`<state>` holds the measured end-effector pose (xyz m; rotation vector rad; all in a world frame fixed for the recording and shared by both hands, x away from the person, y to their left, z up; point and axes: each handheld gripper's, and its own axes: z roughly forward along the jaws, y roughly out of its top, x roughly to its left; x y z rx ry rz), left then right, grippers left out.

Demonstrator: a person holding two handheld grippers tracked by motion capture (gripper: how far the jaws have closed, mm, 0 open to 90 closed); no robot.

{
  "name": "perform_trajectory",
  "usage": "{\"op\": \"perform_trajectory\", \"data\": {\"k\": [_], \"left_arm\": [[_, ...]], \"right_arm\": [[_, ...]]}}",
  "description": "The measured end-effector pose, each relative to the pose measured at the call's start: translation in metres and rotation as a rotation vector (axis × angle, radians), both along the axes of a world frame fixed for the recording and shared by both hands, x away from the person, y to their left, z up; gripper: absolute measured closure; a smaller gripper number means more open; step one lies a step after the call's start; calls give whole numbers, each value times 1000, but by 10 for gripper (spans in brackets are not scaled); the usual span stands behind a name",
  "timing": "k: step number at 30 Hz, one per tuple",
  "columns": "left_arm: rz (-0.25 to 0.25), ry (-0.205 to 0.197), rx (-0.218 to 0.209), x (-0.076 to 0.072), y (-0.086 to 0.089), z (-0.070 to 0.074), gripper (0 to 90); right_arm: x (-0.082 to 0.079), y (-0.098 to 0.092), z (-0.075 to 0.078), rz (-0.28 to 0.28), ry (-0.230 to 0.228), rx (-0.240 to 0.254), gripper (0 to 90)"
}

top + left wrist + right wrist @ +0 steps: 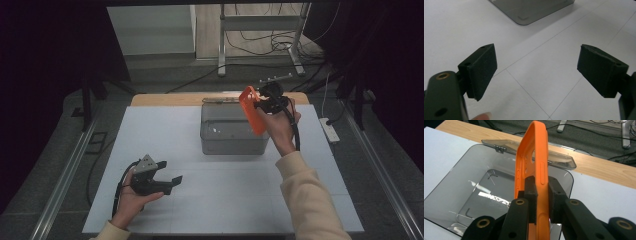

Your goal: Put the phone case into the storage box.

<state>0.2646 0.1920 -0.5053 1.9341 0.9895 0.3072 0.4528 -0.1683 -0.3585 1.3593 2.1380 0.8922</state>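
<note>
Right tool (541, 192) clamped on orange phone case (534, 165), held on edge above grey box (232, 131) near far edge of tabletop (165, 135), lid open behind. Left tool (167, 175) wide, nothing between, over near left corner.

Left gripper (167, 175) low, fingers (480, 71) spread wide; right gripper (260, 102) raised, fingers (531, 195) clamped.

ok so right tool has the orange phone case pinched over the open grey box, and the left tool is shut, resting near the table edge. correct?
Not quite: the left tool is open, not shut. The left gripper view shows its pads wide apart with bare table between them. The rest holds: the right tool pinches the orange phone case over the open grey box.
</note>
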Motion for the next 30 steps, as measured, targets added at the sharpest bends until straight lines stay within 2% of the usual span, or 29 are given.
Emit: {"op": "perform_trajectory", "data": {"k": [30], "left_arm": [[-11,5,-3,2,0,-2,165]], "right_arm": [[10,0,-13,-79,31,-51,798]]}}
